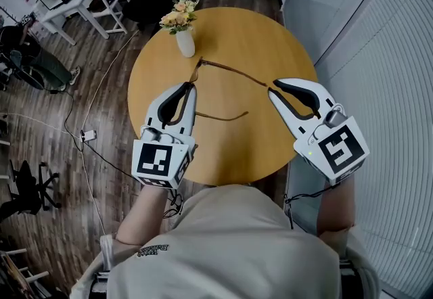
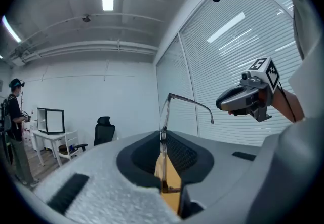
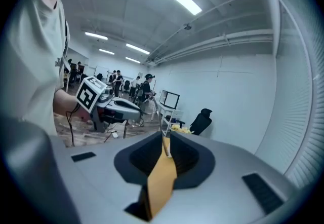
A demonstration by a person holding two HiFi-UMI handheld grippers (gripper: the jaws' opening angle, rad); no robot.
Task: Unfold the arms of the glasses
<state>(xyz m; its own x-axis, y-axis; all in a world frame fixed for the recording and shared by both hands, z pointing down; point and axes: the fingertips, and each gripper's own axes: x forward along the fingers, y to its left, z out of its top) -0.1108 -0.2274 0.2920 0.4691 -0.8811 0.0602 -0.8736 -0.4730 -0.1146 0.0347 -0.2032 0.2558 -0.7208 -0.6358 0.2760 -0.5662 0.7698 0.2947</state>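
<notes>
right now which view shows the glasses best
Head view: the glasses show whole, frame and both arms. The left gripper view has the frame edge-on between its jaws, with one arm. The right gripper view shows only an arm tip between its jaws.

Orange-tan table (image 1: pixel 270 40); glasses (image 1: pixel 230 69) seemingly brown.

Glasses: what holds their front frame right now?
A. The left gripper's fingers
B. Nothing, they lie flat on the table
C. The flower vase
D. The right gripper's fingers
A: in the left gripper view the glasses stand upright, pinched at the front frame between the fingers of the left gripper.
</notes>
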